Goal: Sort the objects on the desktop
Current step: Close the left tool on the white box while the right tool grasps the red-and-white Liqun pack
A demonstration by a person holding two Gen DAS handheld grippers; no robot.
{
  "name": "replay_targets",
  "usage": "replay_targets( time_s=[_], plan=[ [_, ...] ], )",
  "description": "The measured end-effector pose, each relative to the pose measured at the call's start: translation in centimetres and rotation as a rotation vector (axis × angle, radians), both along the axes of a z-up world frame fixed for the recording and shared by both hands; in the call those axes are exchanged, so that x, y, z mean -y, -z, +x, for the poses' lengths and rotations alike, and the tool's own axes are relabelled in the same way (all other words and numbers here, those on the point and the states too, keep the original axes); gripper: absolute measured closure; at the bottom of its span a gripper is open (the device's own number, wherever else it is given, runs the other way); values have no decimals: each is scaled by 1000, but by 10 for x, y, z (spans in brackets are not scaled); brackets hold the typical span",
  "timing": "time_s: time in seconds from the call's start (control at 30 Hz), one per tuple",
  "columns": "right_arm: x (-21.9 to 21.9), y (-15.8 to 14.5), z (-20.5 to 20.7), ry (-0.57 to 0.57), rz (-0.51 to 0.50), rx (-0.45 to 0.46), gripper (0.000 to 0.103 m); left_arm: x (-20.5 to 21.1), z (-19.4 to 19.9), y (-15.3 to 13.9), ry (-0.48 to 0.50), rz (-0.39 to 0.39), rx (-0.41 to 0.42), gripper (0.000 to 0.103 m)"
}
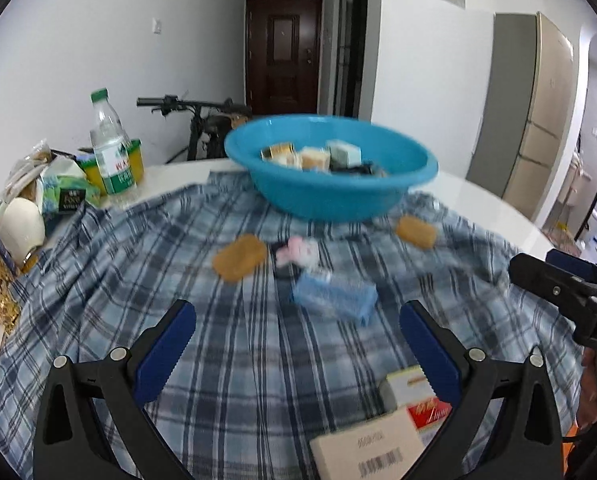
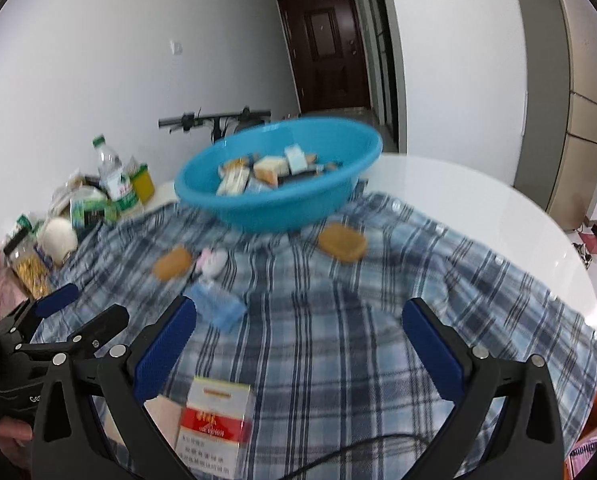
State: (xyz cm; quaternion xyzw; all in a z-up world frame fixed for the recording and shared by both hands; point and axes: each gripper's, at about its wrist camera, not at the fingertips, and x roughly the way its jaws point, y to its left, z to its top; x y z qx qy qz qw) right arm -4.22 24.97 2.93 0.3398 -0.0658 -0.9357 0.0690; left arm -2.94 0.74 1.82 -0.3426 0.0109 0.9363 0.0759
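On the plaid cloth covering a white table sits a blue basin.

left gripper: chunky black plastic frame with triangular cut-outs, looked 3D-printed tbh
left fingers: blue pads, sawtooth ridges along the inner edge
right gripper: same black build, dotted texture on the blue pads
screws: round silver bolt heads, two at each finger's base
markings: white lettering on both bodies, cut off, unreadable
cable: thin black one looped below the right gripper
skin: bits of a hand showed behind each handle
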Motion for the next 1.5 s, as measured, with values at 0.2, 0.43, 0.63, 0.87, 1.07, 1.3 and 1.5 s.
replay_targets(
  time_s=[0.2, 0.43, 0.63, 0.87, 1.07, 1.3, 1.5],
  plan=[
    [4, 30, 9, -32, 9, 96, 0, 0, 18, 16, 84, 65, 137, 0],
    [8, 50, 28, -63, 10, 183, 0, -6, 47, 27, 103, 18, 194, 0],
    [23, 49, 44, -64, 86, 187, 1, -19, 58, 31, 130, -18, 212, 0],
    [13, 47, 52, -19, 114, 186, 1, -25, 59, 36, 125, -53, 193, 0],
    [8, 52, 54, -18, 69, 203, 1, -14, 54, 42, 83, -63, 189, 32],
    [23, 57, 51, -49, 77, 221, 1, 13, 55, 38, 40, 11, 186, 40],
    [54, 71, 47, -146, 111, 262, 1, 21, 57, 33, -16, -23, 148, 40]
  ],
)
